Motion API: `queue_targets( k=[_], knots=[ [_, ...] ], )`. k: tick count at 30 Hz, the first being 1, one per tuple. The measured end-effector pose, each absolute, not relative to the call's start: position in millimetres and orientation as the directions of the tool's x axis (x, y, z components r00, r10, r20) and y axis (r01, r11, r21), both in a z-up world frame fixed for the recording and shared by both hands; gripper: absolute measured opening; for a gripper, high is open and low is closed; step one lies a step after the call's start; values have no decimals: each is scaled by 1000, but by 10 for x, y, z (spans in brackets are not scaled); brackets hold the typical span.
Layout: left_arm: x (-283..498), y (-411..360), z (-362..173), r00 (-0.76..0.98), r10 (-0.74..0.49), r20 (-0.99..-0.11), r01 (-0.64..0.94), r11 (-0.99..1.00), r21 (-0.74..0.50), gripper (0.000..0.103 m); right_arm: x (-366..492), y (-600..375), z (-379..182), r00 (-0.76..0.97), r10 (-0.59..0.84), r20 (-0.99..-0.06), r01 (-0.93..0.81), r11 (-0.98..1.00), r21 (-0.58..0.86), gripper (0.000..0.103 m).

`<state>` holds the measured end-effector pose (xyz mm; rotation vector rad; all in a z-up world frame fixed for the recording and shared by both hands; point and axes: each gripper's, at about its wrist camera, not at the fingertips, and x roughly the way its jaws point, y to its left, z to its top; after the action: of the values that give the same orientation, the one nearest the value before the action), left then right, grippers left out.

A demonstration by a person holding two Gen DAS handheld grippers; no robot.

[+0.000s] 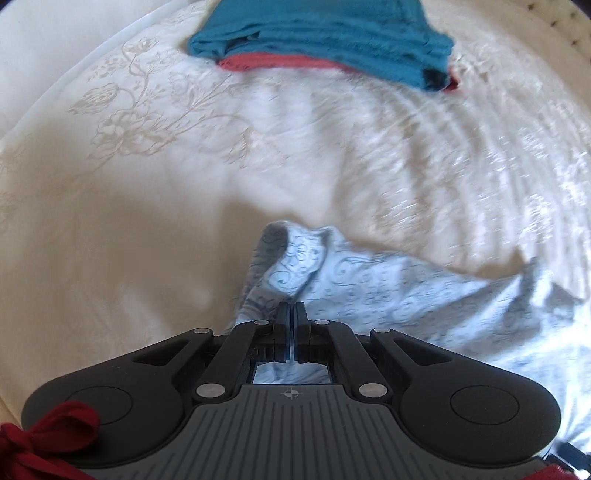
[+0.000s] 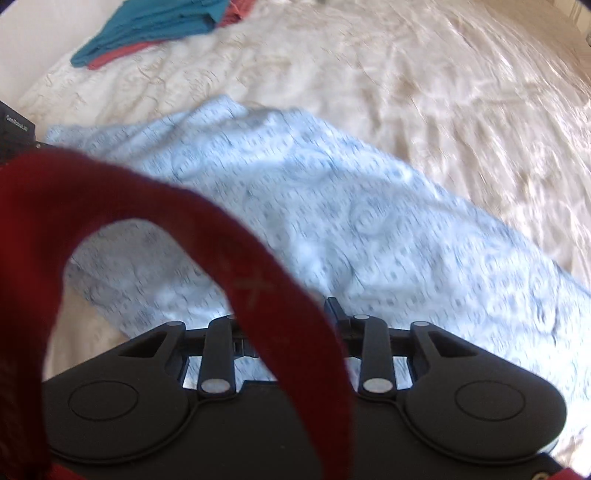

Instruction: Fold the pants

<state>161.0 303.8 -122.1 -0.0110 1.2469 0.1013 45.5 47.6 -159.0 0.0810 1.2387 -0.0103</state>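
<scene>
The pants are light blue with a darker swirl print and lie on a cream bedspread. My left gripper is shut on a bunched edge of the pants, which rises in a fold just past the fingertips. In the right wrist view the pants spread wide across the bed in front of my right gripper. A red strap hangs across the lens and hides the gap between the right fingers; only the right fingertip shows.
A folded teal garment lies on a red one at the far side of the bed, also seen in the right wrist view. A dark box sits at the left edge. A red strap hangs near the left gripper.
</scene>
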Motion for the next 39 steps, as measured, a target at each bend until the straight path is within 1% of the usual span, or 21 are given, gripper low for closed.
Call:
queue_targets(
  k=[3,6,11,17,18,20,21,22,25,27,30,34,39],
  knots=[
    [1593,3184,-1225,307,27,-951,-120,993,-11,3,270,457,-1529,311,42,-949,56,996,62,40],
    [1491,3130,-1055,326,28,-945,-117,993,-12,3,114,479,-1385,367,25,-930,48,998,46,40],
    [1307,2877,-833,345,-41,-938,-65,996,-68,3,89,729,-1372,407,0,-913,-109,993,-49,40],
    [1086,2551,-752,315,-110,-943,14,994,-111,3,103,997,-1581,453,-45,-890,-321,924,-210,40],
    [1051,2513,-748,308,-120,-944,25,993,-118,3,119,1029,-1608,468,-55,-882,-341,910,-237,39],
    [988,2435,-747,293,-135,-946,51,991,-126,3,129,1026,-1612,498,-57,-865,-347,901,-260,34],
    [960,2395,-745,290,-136,-947,64,990,-123,3,145,1015,-1607,505,-41,-862,-344,907,-244,14],
    [932,2361,-739,288,-134,-948,82,990,-115,3,201,1009,-1618,494,-21,-869,-340,915,-215,4],
    [875,2247,-714,290,-137,-947,130,986,-103,3,199,925,-1513,485,20,-874,-309,939,-150,4],
    [853,2173,-699,286,-158,-945,153,981,-117,3,137,885,-1388,488,57,-871,-299,949,-106,4],
    [830,2008,-722,275,-171,-946,198,973,-118,3,55,877,-1357,457,98,-884,-302,952,-50,4],
    [830,1845,-798,240,-211,-948,216,963,-159,3,67,832,-1468,406,117,-906,-295,955,-9,4],
    [802,1668,-859,220,-220,-950,238,957,-167,3,-1,828,-1446,384,148,-911,-324,946,16,5]
  ],
)
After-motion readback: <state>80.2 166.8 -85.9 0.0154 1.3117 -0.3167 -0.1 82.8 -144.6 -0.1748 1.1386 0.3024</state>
